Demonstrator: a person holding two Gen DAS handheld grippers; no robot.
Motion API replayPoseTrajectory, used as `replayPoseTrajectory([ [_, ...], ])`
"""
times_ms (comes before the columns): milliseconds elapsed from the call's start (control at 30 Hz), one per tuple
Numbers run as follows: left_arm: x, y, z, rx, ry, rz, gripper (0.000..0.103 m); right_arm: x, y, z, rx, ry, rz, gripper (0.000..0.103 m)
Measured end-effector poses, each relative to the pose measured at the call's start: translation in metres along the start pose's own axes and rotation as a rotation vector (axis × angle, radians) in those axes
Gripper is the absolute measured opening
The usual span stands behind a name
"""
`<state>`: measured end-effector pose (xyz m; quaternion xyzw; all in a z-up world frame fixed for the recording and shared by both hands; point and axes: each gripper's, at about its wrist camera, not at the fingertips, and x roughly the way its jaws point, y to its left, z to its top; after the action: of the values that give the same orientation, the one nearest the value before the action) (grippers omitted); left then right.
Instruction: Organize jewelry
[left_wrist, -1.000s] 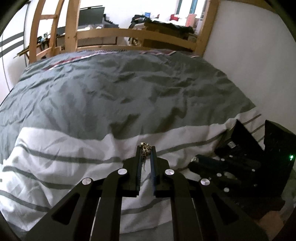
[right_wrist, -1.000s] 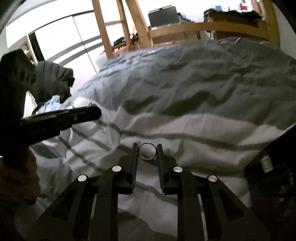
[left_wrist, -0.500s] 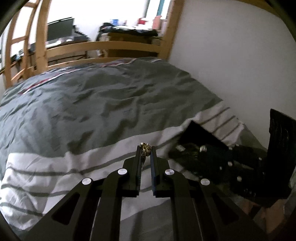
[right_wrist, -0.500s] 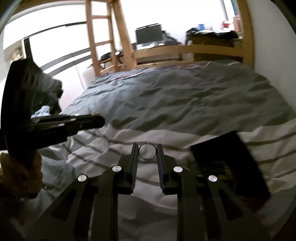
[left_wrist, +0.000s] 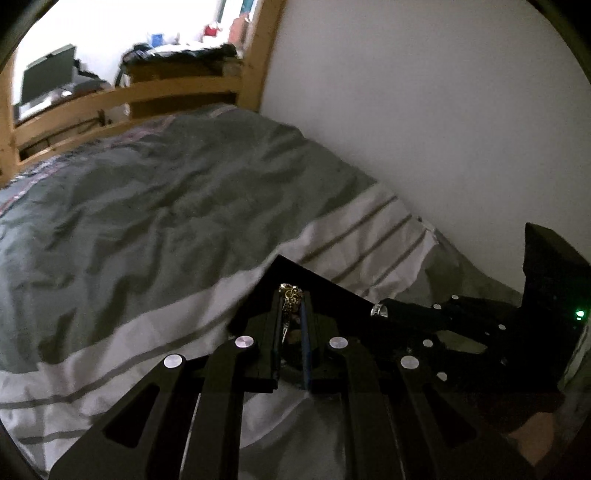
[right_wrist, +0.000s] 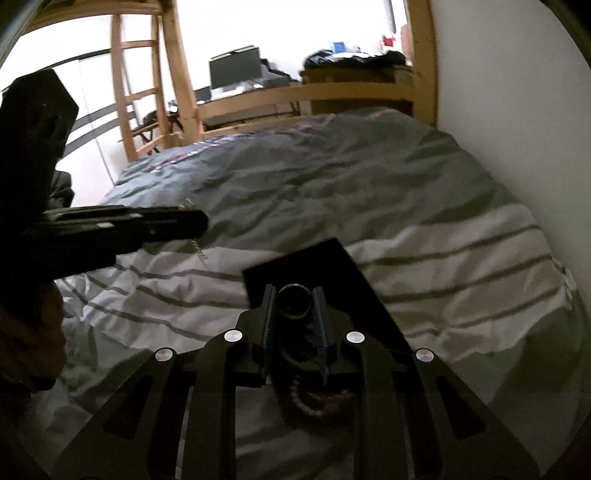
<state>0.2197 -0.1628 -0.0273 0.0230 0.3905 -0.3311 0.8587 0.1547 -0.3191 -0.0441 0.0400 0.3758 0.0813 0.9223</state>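
Spreading beneath both sets of fingers was the rumpled grey and white striped duvet (right_wrist: 424, 206), and on it, directly under and just beyond the fingertips, lay the flat black rectangular jewelry tray (right_wrist: 314, 262). A beaded bracelet (right_wrist: 314, 400) lay in the tray behind the right fingertips, though which compartment could not be told in the dim light.

The left gripper (left_wrist: 291, 295) had its fingers nearly pressed together, pinching a thin gold chain (left_wrist: 290, 299) whose bunched links stood proud of the tips, the rest dangling below the fingers. The right gripper (right_wrist: 295, 295) had its fingers set a little apart, pinching a dark metal ring (right_wrist: 294, 300) edge-on between the pads.

To do the placing well, each piece probably wanted lowering close to the tray floor before the fingers parted, one gripper at a time since they sat near each other. The chain likely needed its hanging tail settled first, lest it drape over the tray's edge; the ring, released high, could roll off.
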Motion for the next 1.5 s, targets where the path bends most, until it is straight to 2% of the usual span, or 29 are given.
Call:
replayPoseTrajectory([
  [267,0.055,-0.014,-0.003,-0.004,0.083,-0.020,0.008,0.021,-0.023,-0.010,0.066,0.088,-0.011,0.020],
  [467,0.066,-0.008,-0.006,-0.035,0.107,-0.039,0.008,0.027,-0.022,-0.012,0.062,0.115,-0.004,0.021],
  [500,0.067,-0.008,-0.006,-0.039,0.111,-0.044,0.010,0.029,-0.021,-0.013,0.059,0.121,-0.009,0.021],
  [567,0.065,-0.004,-0.006,-0.062,0.110,-0.046,0.035,0.029,-0.021,-0.013,0.059,0.123,-0.022,0.024],
  [600,0.062,-0.003,-0.006,-0.068,0.099,-0.040,0.054,0.029,-0.022,-0.013,0.062,0.122,-0.023,0.026],
  [633,0.058,-0.001,-0.006,-0.075,0.082,-0.029,0.060,0.027,-0.021,-0.013,0.064,0.115,-0.023,0.038],
  [667,0.054,0.001,-0.005,-0.082,0.072,-0.025,0.060,0.025,-0.021,-0.013,0.065,0.099,-0.022,0.058],
  [700,0.050,0.003,-0.004,-0.091,0.069,-0.028,0.061,0.022,-0.020,-0.012,0.064,0.081,-0.021,0.065],
  [767,0.041,0.008,-0.001,-0.117,0.051,-0.010,0.072,0.013,-0.019,-0.011,0.065,0.028,-0.033,0.085],
  [800,0.036,0.010,0.000,-0.128,0.037,0.002,0.079,0.008,-0.019,-0.010,0.064,0.002,-0.053,0.090],
  [867,0.020,0.015,0.001,-0.142,-0.014,0.108,0.084,-0.006,-0.016,-0.007,0.062,-0.046,-0.087,0.092],
  [900,0.013,0.015,0.002,-0.133,-0.028,0.132,0.084,-0.014,-0.013,-0.006,0.057,-0.067,-0.092,0.092],
  [1033,-0.010,0.010,0.002,-0.092,-0.061,0.165,0.089,-0.038,-0.001,0.000,0.044,-0.113,-0.130,0.097],
  [1100,-0.024,0.005,0.001,-0.085,-0.095,0.191,0.092,-0.049,0.002,0.000,0.079,-0.122,-0.139,0.099],
  [1200,-0.048,-0.005,-0.002,-0.062,-0.152,0.200,0.096,-0.065,0.011,-0.003,0.097,-0.098,-0.134,0.099],
  [1233,-0.055,-0.007,-0.002,-0.060,-0.157,0.206,0.096,-0.070,0.015,-0.003,0.097,-0.077,-0.166,0.099],
  [1367,-0.066,-0.011,-0.005,-0.074,-0.082,0.194,0.096,-0.093,0.021,-0.004,0.149,-0.038,-0.251,0.099],
  [1400,-0.065,-0.011,-0.008,-0.081,-0.052,0.211,0.096,-0.096,0.021,-0.004,0.169,-0.025,-0.258,0.099],
  [1500,-0.070,-0.015,-0.018,-0.072,-0.027,0.227,0.096,-0.109,0.021,-0.006,0.220,0.021,-0.245,0.099],
])
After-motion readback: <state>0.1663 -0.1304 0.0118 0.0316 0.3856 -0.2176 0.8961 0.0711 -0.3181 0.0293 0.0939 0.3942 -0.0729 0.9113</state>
